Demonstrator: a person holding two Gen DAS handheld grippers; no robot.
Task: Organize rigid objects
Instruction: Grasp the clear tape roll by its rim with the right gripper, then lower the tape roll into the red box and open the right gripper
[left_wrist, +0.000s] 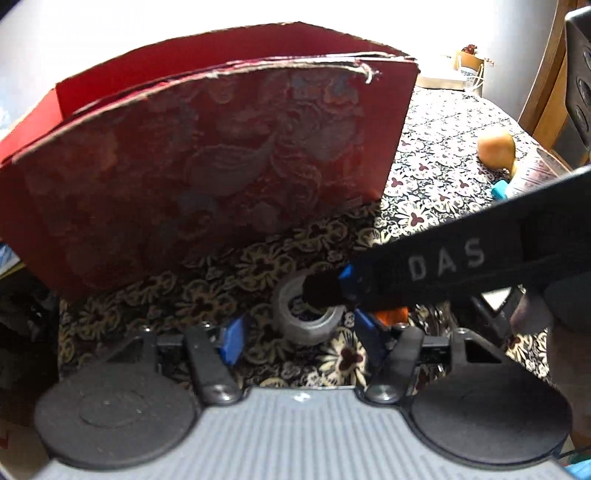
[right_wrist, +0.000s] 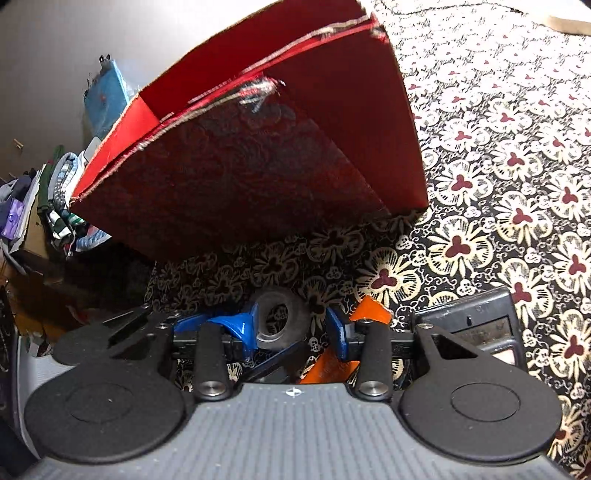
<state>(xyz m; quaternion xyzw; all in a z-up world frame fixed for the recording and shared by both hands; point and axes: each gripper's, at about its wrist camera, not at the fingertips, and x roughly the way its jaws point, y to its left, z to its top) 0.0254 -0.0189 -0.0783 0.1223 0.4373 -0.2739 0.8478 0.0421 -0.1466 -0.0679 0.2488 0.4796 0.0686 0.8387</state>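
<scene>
So we're basically at the start of this one, as far as we can tell. The grey tape roll (left_wrist: 306, 317) is lying flat on the flowery worktop (right_wrist: 498, 166), just in front of the red box (left_wrist: 207, 177), not in it. From what we can see of the box opening there's nothing inside, though most of the interior is hidden behind its front wall.

Both tools are crowded over that roll. The left gripper (left_wrist: 295, 332) has its fingers apart with the roll sitting between them, and we don't see the pads pressing on it. The right gripper (right_wrist: 291, 328) also has its fingers apart, hovering right at the roll; in the left wrist view one of its tips looks poked into the roll's hole.

Off to the side there's a yellowish pear-shaped thing (left_wrist: 496, 147) and an orange piece (right_wrist: 371, 310) waiting too. So: nothing sorted yet, everything left to do, we reckon.
</scene>
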